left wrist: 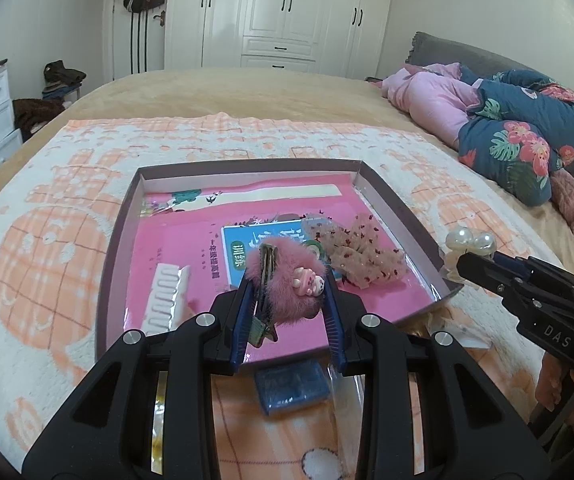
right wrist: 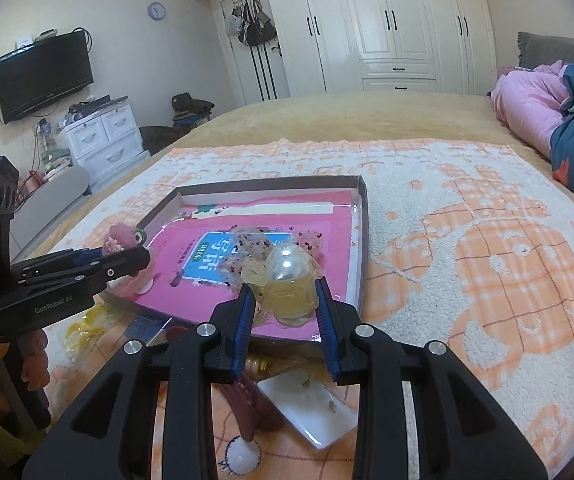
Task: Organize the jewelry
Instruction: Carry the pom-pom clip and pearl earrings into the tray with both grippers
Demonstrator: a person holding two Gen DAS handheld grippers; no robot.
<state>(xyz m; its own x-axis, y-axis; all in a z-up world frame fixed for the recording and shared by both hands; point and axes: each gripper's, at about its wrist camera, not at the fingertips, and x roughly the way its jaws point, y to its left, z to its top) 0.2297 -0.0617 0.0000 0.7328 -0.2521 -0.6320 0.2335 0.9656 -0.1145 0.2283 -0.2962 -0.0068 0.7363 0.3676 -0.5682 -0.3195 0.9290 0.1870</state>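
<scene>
Between blue pads [left wrist: 243,312], fluffy pink clip [left wrist: 287,280]

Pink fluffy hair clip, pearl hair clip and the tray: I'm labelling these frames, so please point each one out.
pink fluffy hair clip [left wrist: 283,280], left wrist view, on its pink fur
pearl hair clip [right wrist: 287,270], right wrist view, on the big pearl
tray [left wrist: 399,208], left wrist view, on its right wall

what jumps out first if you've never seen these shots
The left gripper is shut on a fluffy pink hair clip above the shallow box on the orange-and-white towel. The right gripper holds a pearl-topped translucent clip over the box's near edge.
</scene>
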